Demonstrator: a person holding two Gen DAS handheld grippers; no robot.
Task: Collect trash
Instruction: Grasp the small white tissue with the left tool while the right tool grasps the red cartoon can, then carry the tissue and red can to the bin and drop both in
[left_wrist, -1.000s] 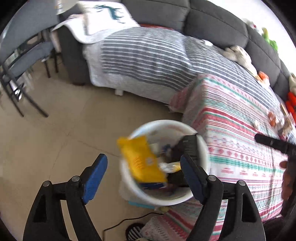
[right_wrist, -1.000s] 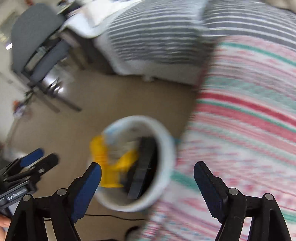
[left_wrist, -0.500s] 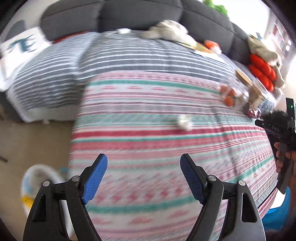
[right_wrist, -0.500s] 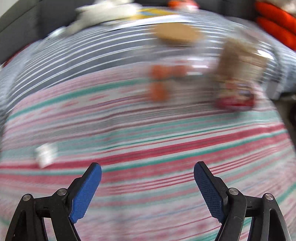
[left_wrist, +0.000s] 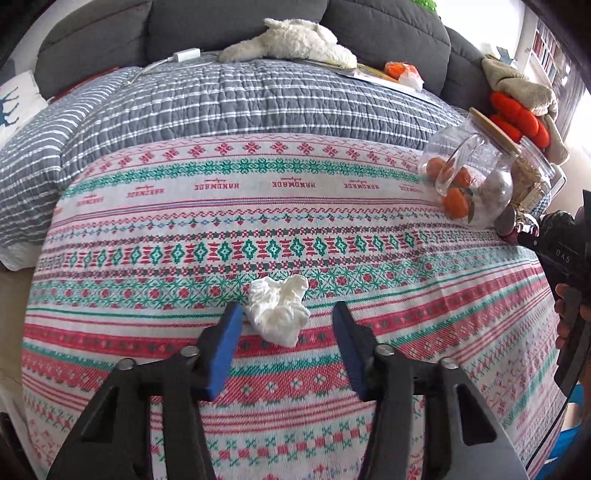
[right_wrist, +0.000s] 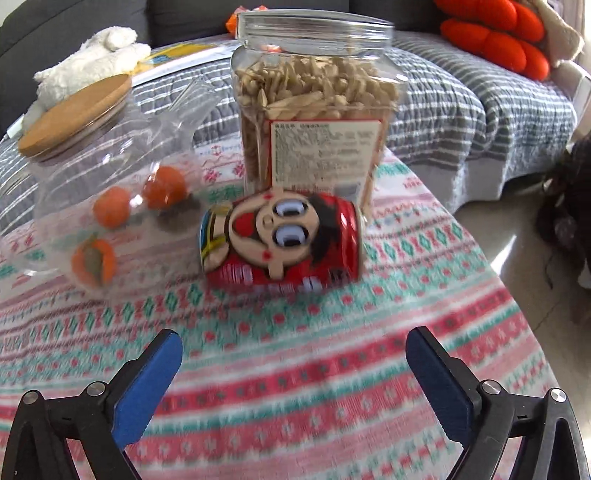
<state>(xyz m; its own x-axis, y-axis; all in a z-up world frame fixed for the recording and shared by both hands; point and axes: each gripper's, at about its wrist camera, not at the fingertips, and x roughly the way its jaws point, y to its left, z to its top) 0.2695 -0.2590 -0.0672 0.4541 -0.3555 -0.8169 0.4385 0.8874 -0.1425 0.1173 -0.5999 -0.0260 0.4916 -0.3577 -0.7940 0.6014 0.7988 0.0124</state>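
Patterned tablecloth (left_wrist: 369, 258) with trash on it.
Left gripper (left_wrist: 288, 343), jaws just narrowing, straddles crumpled tissue (left_wrist: 279, 310) untouched; right gripper (right_wrist: 295, 373), just widening, spread before red can (right_wrist: 282, 243).

We are no longer looking at the white bin on the floor; both views are now showing the patterned tablecloth (left_wrist: 177, 332). Our left gripper (left_wrist: 287, 347) is narrowing around a crumpled tissue (left_wrist: 277, 310) (not yet touching), while our right gripper (right_wrist: 293, 376) is widening before a red can (right_wrist: 280, 242).
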